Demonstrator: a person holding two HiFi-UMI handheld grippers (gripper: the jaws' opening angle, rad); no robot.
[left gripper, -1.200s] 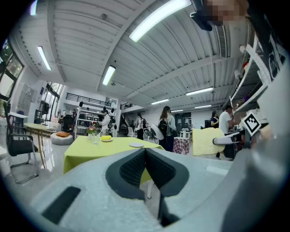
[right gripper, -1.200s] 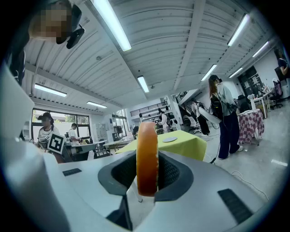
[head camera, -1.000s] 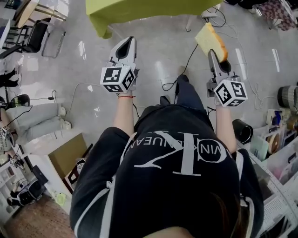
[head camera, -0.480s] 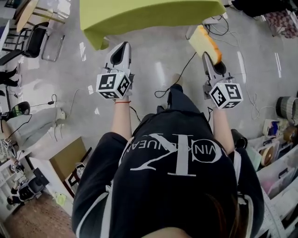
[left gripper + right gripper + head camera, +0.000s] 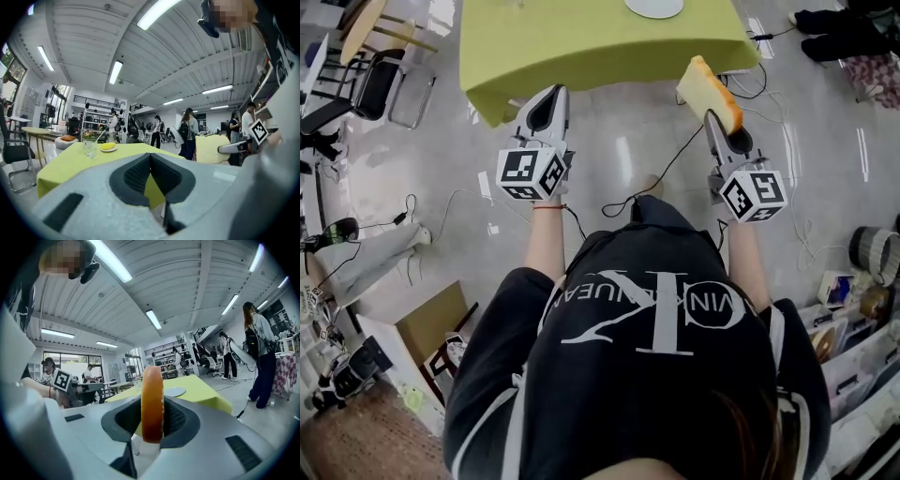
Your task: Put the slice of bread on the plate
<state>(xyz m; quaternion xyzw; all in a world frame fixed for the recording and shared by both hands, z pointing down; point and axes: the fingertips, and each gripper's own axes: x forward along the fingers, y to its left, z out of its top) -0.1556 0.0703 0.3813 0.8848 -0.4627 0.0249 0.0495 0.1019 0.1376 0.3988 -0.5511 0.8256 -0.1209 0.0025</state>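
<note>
My right gripper [image 5: 719, 120] is shut on a slice of bread [image 5: 709, 91] with an orange-brown crust, held on edge in the air short of the table. In the right gripper view the bread [image 5: 152, 401] stands upright between the jaws of that gripper [image 5: 152, 420]. A white plate [image 5: 654, 7] lies on the yellow-green table [image 5: 581, 47] ahead, also seen as the plate [image 5: 174, 392] beyond the bread. My left gripper [image 5: 546, 101] is shut and empty, its pads meeting in the left gripper view [image 5: 150, 171], where the bread [image 5: 212, 148] shows at right.
A drinking glass [image 5: 90, 148] and a small dish with something yellow [image 5: 108, 146] stand on the table's far side. Chairs [image 5: 384, 80] are at the left, cables [image 5: 769, 103] trail on the floor, shelves with clutter [image 5: 858, 309] are at the right. Several people stand in the room's background.
Both grippers have moved forward toward the yellow-green table, which now fills more of the top of the head view, and the plate has come into sight. The bread stays gripped.
</note>
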